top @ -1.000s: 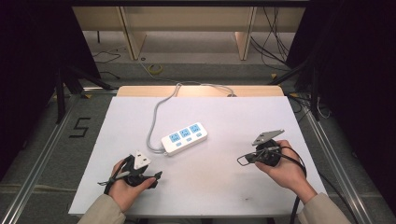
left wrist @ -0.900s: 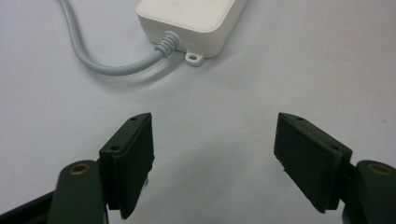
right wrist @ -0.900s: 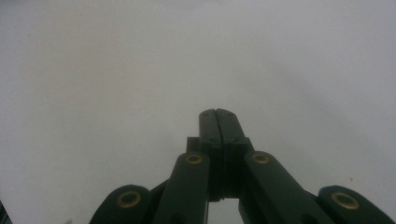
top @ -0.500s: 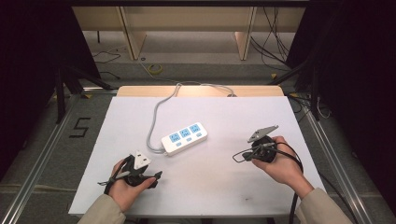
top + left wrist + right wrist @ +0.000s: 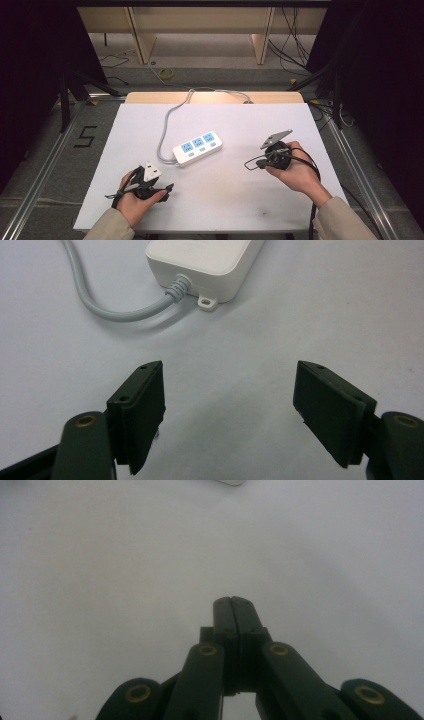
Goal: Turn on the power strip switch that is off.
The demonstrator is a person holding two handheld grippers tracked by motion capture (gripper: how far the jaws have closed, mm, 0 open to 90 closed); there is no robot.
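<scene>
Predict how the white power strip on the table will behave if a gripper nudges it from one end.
The power strip lies flat and low, so it will probably slide or pivot, not tip. Its smooth casing on the smooth white table suggests little friction. The grey cable curving off one end is bendy and would likely drag, skewing the motion.

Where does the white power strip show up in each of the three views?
High view: power strip lies mid-table, tilted, between the two hands.
Left gripper view: its cable end sits at the top, ahead of the open jaws.
Right gripper view: a white corner at the top edge, probably the strip.
Shared landmark: the grey cable.
</scene>
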